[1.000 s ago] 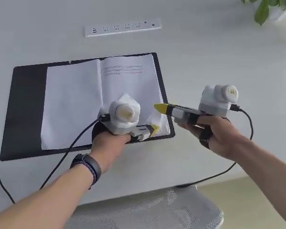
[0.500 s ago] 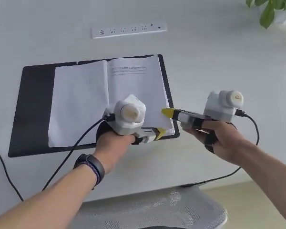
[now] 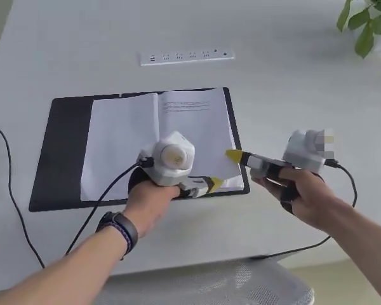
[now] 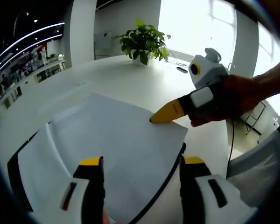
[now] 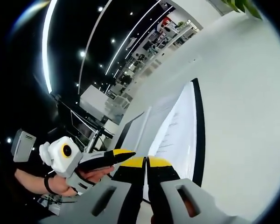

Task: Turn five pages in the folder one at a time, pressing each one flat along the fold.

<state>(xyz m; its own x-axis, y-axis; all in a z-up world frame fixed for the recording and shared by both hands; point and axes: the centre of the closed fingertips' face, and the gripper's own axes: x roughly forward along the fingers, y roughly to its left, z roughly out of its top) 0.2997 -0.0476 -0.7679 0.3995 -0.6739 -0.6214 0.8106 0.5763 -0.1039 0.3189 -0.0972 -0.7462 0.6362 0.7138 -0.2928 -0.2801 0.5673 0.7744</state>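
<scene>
- We saw the black folder point(image 3: 66, 146) lying open on the white table point(image 3: 292, 82), its right page point(image 3: 197, 124) printed along the top
- Our left gripper point(image 3: 209, 185) was at that page's lower corner, jaws parted, and its body hid part of the sheet
- Our right gripper point(image 3: 233, 155) had its jaws pressed together, tip at the page's outer edge
- A power strip point(image 3: 186, 57) lay beyond the folder, and a potted plant point(image 3: 367, 25) stood far right

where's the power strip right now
In the head view, the white power strip lies on the table just beyond the far edge of the open folder, near the top centre of the picture.
</scene>
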